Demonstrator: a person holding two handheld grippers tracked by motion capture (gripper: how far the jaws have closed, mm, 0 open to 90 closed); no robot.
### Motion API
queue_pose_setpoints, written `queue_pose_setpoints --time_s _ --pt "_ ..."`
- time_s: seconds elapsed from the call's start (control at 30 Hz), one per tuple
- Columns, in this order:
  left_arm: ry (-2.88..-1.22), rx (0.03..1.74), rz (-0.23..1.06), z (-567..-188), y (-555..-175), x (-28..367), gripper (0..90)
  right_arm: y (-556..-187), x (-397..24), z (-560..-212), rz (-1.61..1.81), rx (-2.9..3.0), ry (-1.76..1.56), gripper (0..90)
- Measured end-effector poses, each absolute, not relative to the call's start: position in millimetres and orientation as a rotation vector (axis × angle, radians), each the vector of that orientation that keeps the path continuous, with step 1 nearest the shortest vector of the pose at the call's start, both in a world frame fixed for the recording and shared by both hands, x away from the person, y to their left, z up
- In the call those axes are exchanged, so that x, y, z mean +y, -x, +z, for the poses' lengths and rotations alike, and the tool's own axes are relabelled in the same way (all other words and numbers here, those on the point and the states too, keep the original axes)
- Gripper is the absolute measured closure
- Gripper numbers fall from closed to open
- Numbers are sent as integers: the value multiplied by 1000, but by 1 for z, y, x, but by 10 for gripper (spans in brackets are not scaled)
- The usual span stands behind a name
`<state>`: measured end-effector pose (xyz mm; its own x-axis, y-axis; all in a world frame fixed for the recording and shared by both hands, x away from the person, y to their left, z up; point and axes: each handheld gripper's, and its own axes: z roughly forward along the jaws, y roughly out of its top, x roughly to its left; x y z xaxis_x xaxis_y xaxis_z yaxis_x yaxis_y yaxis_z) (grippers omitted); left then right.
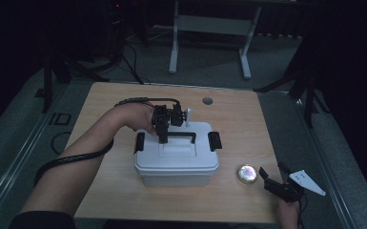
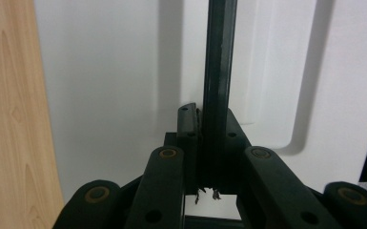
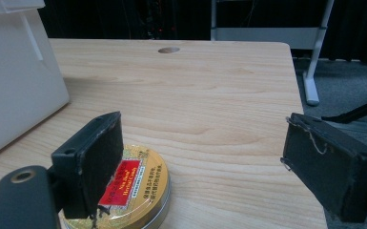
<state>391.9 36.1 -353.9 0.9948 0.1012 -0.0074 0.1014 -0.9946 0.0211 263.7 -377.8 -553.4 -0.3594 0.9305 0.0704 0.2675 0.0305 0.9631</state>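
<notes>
A white plastic box [image 1: 176, 164] with a black carry handle [image 1: 181, 135] and a black latch at each end stands mid-table. My left gripper [image 1: 162, 137] reaches over the lid from the far left and is shut on the handle. In the left gripper view the handle bar [image 2: 218, 71] runs up between the jaws of this gripper [image 2: 214, 121], over the white lid [image 2: 109, 95]. A round gold tin [image 1: 247, 174] with a red label lies right of the box. My right gripper [image 1: 272, 169] stands open just right of it. In the right gripper view the tin [image 3: 133, 191] lies behind the left jaw of the open gripper [image 3: 205, 162].
The wooden table [image 1: 248, 119] has a round cable hole [image 1: 207, 100] near its far edge. A small white upright part [image 1: 188, 116] rises behind the box. A desk frame [image 1: 209, 28] stands on the floor beyond. The box wall [image 3: 14, 81] is at the left of the right gripper view.
</notes>
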Motion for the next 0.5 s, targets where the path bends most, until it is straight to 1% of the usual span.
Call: queue_pose_setpoints --time_s 0.3,0.5 --pt "-3105 176 8 -339 -390 42 832 -264 -378 -553 1358 1687 -1227 131" --pt "-3093 209 9 -330 -390 57 832 -264 -378 -553 1358 1687 -1226 131"
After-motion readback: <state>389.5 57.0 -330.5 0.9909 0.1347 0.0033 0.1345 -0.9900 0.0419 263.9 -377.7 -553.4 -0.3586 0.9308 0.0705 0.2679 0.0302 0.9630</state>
